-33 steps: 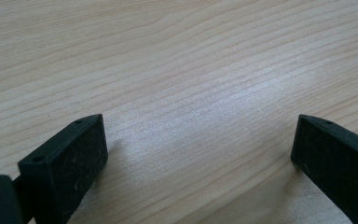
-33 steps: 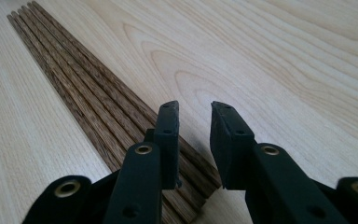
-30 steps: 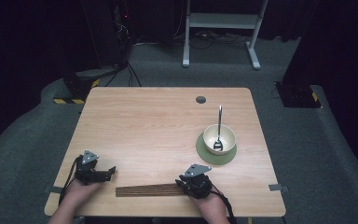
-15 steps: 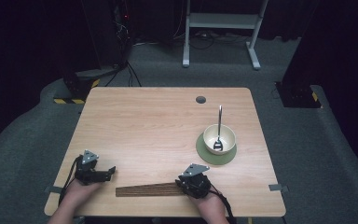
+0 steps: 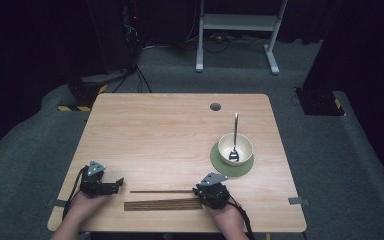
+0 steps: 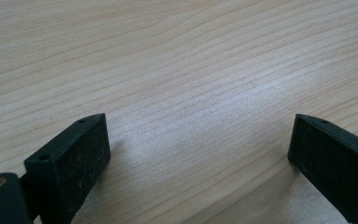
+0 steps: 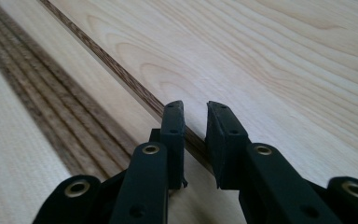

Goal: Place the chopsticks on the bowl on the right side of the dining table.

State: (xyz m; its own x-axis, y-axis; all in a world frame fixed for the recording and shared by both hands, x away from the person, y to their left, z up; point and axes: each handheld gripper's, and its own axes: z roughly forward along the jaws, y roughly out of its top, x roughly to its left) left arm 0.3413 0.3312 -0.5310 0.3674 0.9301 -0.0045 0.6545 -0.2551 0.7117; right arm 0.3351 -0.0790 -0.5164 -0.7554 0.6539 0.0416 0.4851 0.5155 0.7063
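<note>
Near the front edge of the table (image 5: 180,125), the right gripper (image 5: 211,192) has a single dark stick (image 5: 161,191) between its jaws, and that stick now lies apart from the bundle (image 5: 162,204), parallel to it and just behind it, with a strip of bare wood showing between them. Half a second ago only the bundle showed as one dark band in the high view, so one stick has been drawn off from the rest. The right jaws have been closing over the last second and are now nearly together; in the right gripper view the stick (image 7: 121,77) runs from the far left straight down into the narrow slot between them, though whether the pads actually pinch it is hard to tell from that angle, since a slim gap remains visible above it. The stick looks flat on the table rather than lifted. The left gripper (image 5: 111,184) rests near the table's left front corner, well clear of the sticks, its jaws spread wide over bare wood with nothing between them. The bowl (image 5: 235,148) with a spoon (image 5: 235,135) in it stands untouched on a green mat (image 5: 220,162) to the right. My reading is that the work is separating sticks one by one, and the first is about secured; a lift should follow only once the grip is firm.
</note>
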